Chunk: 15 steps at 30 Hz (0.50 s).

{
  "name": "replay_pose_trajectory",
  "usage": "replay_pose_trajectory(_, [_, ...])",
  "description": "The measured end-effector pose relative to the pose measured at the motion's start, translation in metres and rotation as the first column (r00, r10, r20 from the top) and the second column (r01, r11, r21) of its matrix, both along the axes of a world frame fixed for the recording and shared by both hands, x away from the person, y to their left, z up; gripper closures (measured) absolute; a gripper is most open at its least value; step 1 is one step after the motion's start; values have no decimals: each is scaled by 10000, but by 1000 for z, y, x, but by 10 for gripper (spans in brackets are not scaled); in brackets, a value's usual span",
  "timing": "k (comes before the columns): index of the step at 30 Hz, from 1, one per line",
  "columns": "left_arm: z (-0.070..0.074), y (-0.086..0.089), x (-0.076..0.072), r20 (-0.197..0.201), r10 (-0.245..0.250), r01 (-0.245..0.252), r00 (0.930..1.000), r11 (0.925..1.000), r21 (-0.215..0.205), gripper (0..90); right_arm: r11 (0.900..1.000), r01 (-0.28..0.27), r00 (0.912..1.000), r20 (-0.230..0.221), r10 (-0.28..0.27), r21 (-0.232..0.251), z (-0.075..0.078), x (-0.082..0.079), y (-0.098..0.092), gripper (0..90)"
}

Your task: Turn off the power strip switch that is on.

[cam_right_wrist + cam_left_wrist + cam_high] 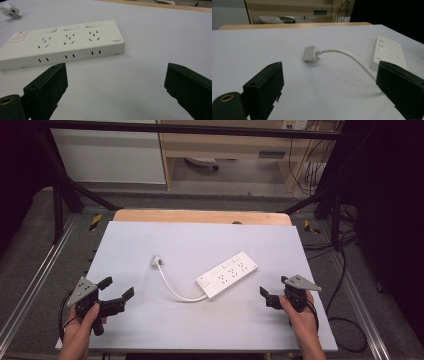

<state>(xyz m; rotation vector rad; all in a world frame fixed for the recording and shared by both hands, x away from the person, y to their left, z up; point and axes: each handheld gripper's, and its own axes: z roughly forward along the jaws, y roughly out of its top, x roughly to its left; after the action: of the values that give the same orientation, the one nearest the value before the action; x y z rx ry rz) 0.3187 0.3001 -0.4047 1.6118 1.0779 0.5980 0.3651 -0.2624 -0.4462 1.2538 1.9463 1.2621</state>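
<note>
Beyond the table's far edge (200, 216), darkness swallows detail.

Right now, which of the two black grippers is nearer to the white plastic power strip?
The right gripper: it is just off the white plastic power strip, whereas the left gripper is farther away, beyond the white cable.

Even overhead light, soft shadows, dark surroundings, slightly soft focus.

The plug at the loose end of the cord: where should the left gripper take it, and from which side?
Probably across the plug body's flat sides, coming in low from the near side where the left gripper already faces it with open fingers. The cord leaves to the right in the left gripper view, so avoid that end.
</note>
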Motion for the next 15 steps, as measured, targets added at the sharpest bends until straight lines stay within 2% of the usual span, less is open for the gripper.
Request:
replay_pose_trajectory(7, [0, -1, 0, -36, -87, 86, 10000, 10000, -37, 77, 9999, -149, 9999, -81, 149, 76, 1, -2, 1, 57])
replay_pose_trajectory(15, [-1, -1, 0, -154, -109, 108, 9998, 9999, -18, 74, 9995, -127, 9995, 289, 119, 276, 5, -4, 0, 50])
